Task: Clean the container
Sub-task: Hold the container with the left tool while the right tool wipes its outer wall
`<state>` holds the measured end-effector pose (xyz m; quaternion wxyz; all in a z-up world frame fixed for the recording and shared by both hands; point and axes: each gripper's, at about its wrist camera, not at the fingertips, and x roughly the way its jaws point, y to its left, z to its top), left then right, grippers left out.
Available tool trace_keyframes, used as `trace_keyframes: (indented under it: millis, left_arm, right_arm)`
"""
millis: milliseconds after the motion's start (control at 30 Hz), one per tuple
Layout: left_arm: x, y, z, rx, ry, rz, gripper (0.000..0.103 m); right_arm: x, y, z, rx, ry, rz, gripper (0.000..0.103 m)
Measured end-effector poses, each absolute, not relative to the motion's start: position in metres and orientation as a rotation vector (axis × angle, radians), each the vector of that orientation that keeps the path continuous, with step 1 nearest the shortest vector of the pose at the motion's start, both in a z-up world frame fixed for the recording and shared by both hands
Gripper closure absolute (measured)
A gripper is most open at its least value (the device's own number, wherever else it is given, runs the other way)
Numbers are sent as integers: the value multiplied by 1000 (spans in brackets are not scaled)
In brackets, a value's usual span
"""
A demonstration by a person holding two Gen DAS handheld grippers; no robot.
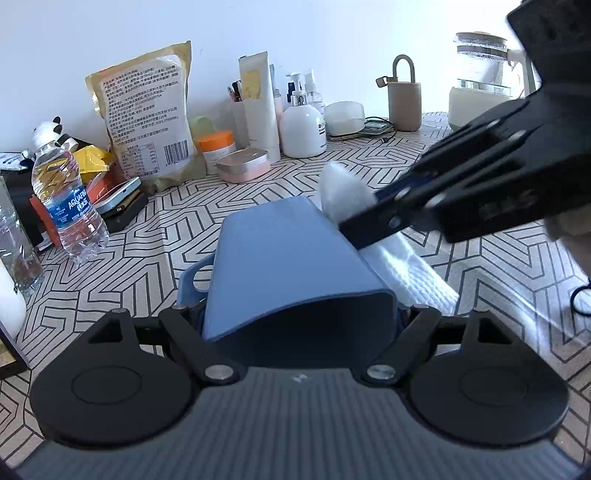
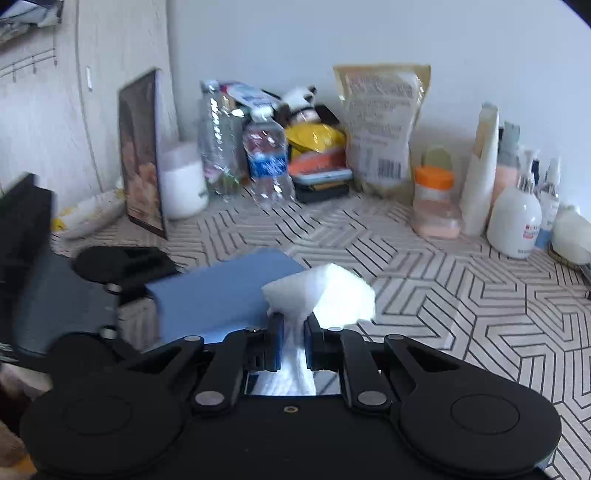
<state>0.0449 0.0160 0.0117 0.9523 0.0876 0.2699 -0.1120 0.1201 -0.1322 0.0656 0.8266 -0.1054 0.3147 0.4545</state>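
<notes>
The left hand-held gripper [image 1: 301, 314] was clamped on a blue container [image 1: 291, 258] lying on its side, open mouth toward the camera. The right hand-held gripper [image 2: 293, 325] was closed on a white folded tissue [image 2: 325, 291], pressed against the container's far right edge. Beneath both lay a counter [image 1: 155, 258] covered in a black-and-white geometric pattern. Beyond the grippers, against a pale wall [image 1: 147, 29], stood a water bottle [image 1: 66, 199], a snack bag [image 1: 147, 118] and a white pump bottle [image 1: 302, 125].

One blue plastic rectangular container [image 1: 291, 258], one white folded tissue [image 2: 325, 291], two clear plastic water bottles [image 2: 267, 162], two black two-finger grippers [image 2: 293, 332], one white pump bottle [image 1: 302, 125]
</notes>
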Motion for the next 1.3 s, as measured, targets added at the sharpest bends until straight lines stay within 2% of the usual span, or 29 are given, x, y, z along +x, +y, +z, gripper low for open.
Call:
trace_keyframes:
  millis: [367,500,600,900,1300]
  left_arm:
    - [46,23,13,135,546,-246,22]
    - [45,20,13,149,538,-271,22]
    - [44,19,13,154,536,-273,22]
    - [43,19,13,149,537,-272,22]
    - [41,15,13,160,540,-254,22]
  right_arm:
    - [78,-117,83,-380,607,962,88]
    - [74,-121,86,-286,596,1017,87]
    - [71,-111,86,-318,569,1049,87]
    - [120,-105,74,-209,614,1017,87]
    - [95,-121,74,-120,632,1159,85]
